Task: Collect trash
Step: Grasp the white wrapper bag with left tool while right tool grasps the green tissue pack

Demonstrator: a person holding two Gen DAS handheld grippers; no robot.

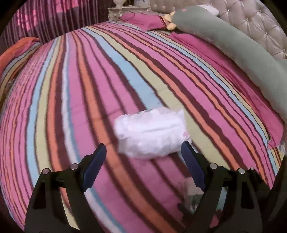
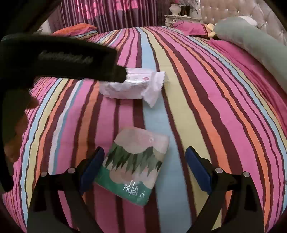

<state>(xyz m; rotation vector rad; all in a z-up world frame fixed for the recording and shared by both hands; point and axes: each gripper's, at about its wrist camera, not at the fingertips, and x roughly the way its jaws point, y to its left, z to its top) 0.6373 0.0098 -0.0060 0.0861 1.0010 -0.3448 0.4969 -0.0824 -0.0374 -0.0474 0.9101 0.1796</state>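
Note:
A crumpled white plastic wrapper [image 1: 150,133] [image 2: 133,86] lies on the striped bedspread [image 1: 89,89] [image 2: 206,107]. My left gripper [image 1: 143,148] hovers just short of it, open, the wrapper's near edge between the blue fingertips but untouched. In the right wrist view the left gripper's black body [image 2: 62,59] covers the wrapper's left end. A green and pink tissue pack [image 2: 134,164] lies nearer on the bed. My right gripper [image 2: 144,154] is open around the pack's far half, its blue pads clear of it on both sides.
A long grey-green bolster [image 1: 233,46] [image 2: 251,41] lies along the tufted headboard [image 1: 254,21] at the right. Pink pillows [image 1: 145,20] and a yellow plush toy [image 1: 170,21] sit at the far end by a nightstand [image 1: 118,10]. Dark striped curtains [image 2: 111,12] hang behind the bed.

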